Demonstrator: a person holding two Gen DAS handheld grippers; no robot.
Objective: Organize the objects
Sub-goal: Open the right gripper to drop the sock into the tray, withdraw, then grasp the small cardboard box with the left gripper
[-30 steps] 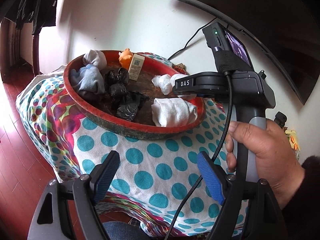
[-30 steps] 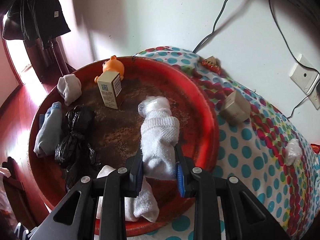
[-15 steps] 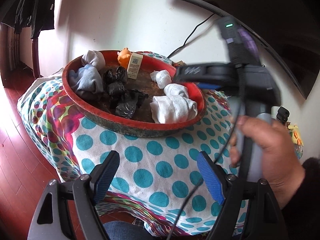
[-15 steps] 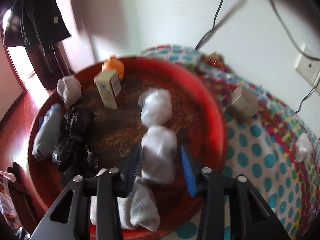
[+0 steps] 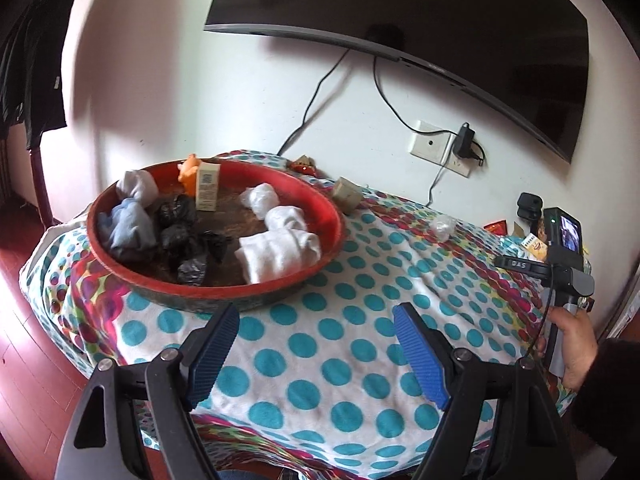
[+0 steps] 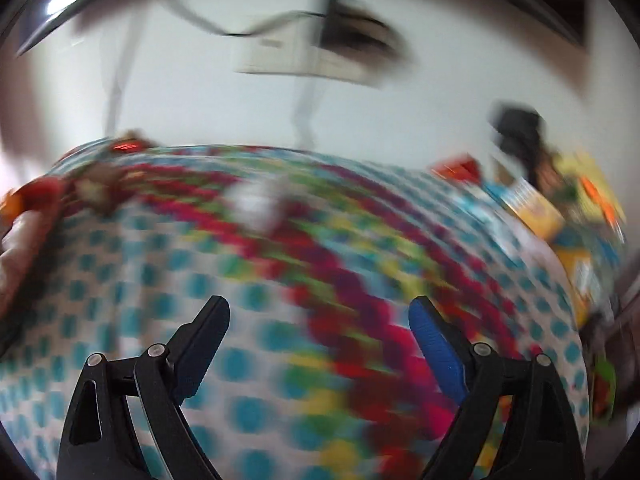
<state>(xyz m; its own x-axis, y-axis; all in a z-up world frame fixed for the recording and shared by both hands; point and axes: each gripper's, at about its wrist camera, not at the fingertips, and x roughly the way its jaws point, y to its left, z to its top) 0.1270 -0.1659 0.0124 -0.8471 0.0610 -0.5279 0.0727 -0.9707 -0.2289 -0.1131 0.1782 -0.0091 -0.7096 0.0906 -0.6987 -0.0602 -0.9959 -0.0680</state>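
A wide stretch of dotted cloth (image 5: pixel 332 344) lies bare between the tray (image 5: pixel 320 204) and the desk's near edge. The left gripper (image 5: pixel 316 344) hangs over it, jaws spread, nothing between them. The red tray holds white socks (image 5: pixel 280 252), a blue sock (image 5: pixel 128 228), black bags (image 5: pixel 184 236), a carton (image 5: pixel 208 192) and an orange toy (image 5: pixel 188 168). The right gripper (image 6: pixel 320 344) has its jaws opening, empty; its view is badly blurred.
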